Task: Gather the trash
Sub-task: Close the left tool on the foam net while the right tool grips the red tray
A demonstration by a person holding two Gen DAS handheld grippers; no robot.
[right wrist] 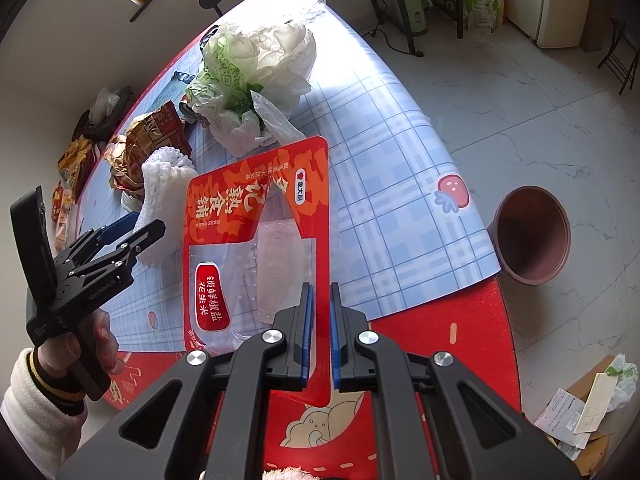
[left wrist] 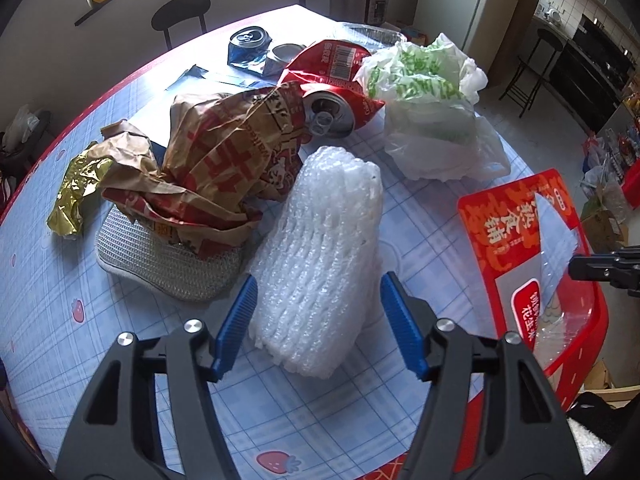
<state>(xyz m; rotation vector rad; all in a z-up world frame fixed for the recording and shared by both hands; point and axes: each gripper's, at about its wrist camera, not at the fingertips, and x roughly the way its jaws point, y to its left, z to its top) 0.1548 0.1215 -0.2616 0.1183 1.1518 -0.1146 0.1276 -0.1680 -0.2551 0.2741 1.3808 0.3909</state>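
Left gripper (left wrist: pixel 318 312) spread astride the white foam-net sleeve (left wrist: pixel 320 260), pads not pressing; right gripper (right wrist: pixel 321 336) pinching the red snack pouch with clear window (right wrist: pixel 256 216) on the blue-checked table (right wrist: pixel 392 200).

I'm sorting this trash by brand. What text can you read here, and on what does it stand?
"熟食铺": large, on the red pouch.
"锁鲜椒盐 花生米": on that pouch's oval label.
Crushed red can: a barcode, its digits and small print too small to read.
Paper bag: red characters, too crumpled to read.
Plastic bag: green print, too blurred to read.
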